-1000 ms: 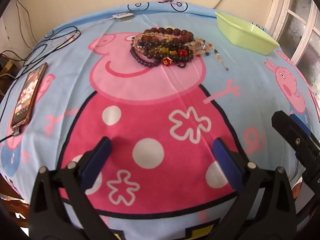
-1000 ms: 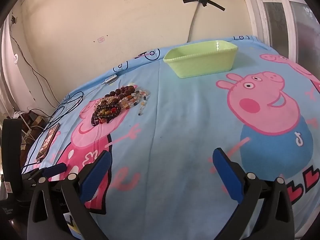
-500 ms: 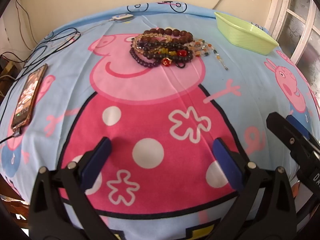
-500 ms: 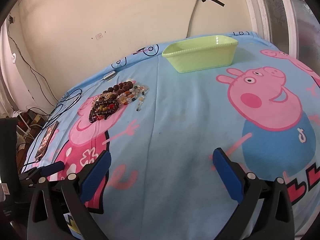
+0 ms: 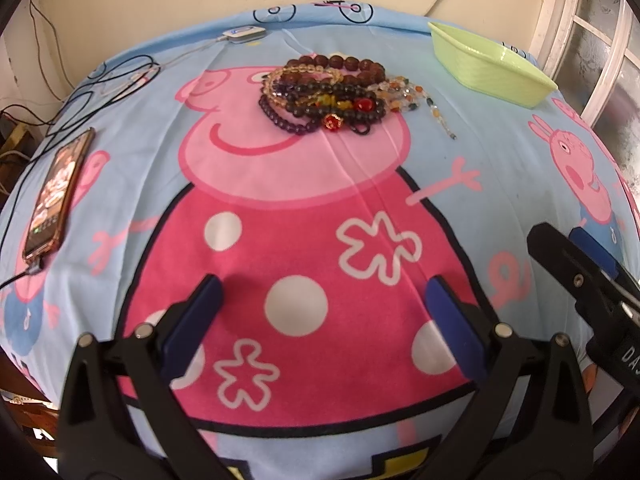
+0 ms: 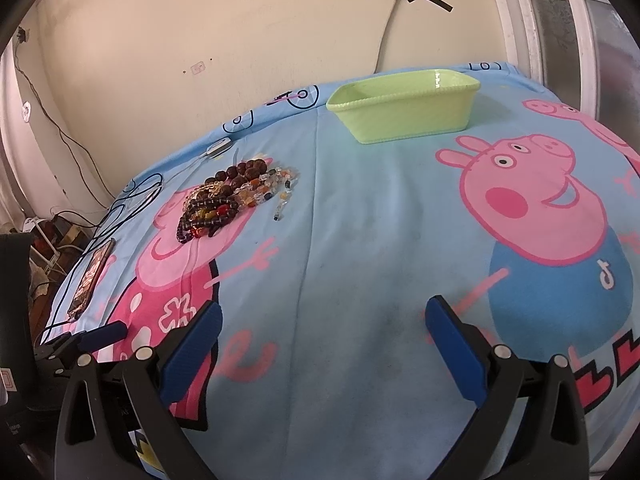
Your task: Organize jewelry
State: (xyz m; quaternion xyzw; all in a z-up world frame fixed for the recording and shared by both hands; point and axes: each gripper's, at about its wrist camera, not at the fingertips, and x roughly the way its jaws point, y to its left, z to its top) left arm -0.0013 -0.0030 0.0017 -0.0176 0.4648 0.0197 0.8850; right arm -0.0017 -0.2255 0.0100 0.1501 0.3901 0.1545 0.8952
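Note:
A heap of beaded bracelets and necklaces point(image 5: 334, 92) lies on the pink pig print of the blue cloth, far ahead of my left gripper point(image 5: 322, 312), which is open and holds nothing. The same jewelry heap point(image 6: 232, 200) shows at the left in the right wrist view. A light green plastic basket point(image 6: 404, 114) stands at the back of the bed; the green basket point(image 5: 490, 68) is at the far right in the left wrist view. My right gripper point(image 6: 320, 332) is open over bare blue cloth, well short of the basket.
A phone point(image 5: 58, 194) on a cable lies at the left edge of the cloth, also visible as the phone point(image 6: 90, 276) in the right view. Black cables point(image 5: 108, 80) and a small white device point(image 5: 244, 34) sit at the back left. A window frame point(image 6: 560, 20) stands at the right.
The right gripper has tilted and moved slightly, so the basket and beads sit lower in its view. In the left view the right gripper's black body has shifted a little leftward.

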